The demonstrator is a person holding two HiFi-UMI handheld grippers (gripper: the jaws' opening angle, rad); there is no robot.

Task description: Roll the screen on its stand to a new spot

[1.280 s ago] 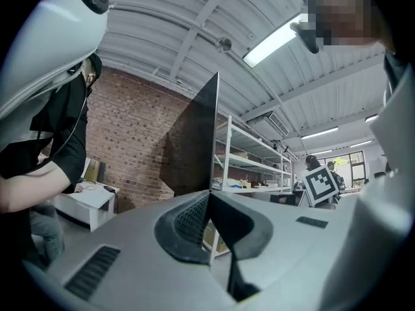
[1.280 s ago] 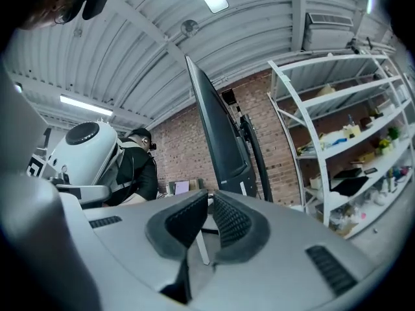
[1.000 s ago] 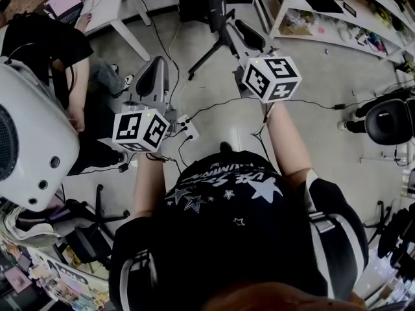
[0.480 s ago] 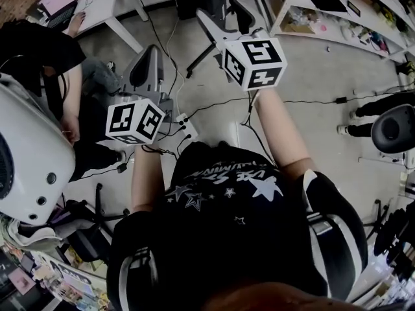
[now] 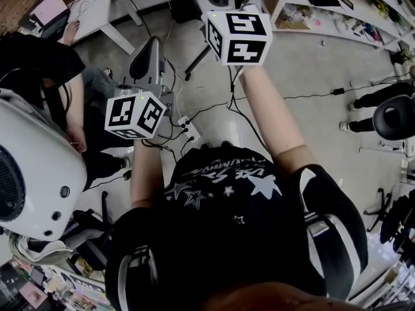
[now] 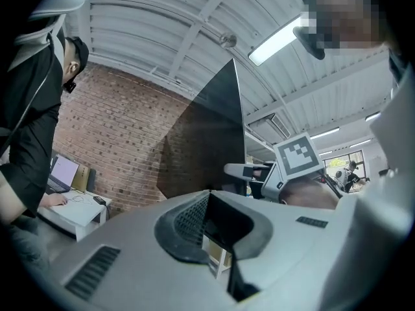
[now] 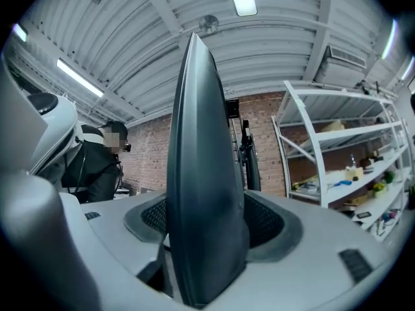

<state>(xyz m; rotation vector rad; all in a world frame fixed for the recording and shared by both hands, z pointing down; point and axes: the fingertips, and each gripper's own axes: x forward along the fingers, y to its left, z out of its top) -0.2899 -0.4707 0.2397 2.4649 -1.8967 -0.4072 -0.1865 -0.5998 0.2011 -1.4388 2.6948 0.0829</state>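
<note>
Right gripper (image 7: pixel 206 238) fingers clamp the screen (image 7: pixel 201 128) edge at twelve o'clock; left gripper (image 6: pixel 217 235) fingers narrow, empty. Likely stiff, top-heavy, fragile: hold the frame.

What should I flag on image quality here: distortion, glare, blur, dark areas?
Head view: heavy fisheye, the shelves bow, and the person's dark shirt fills the lower half. Left gripper view: black vignette at the corners, the ceiling light is blown out, the screen reads as a dark silhouette. Right gripper view: the screen's edge sits very close and soft, with a sheen.
</note>
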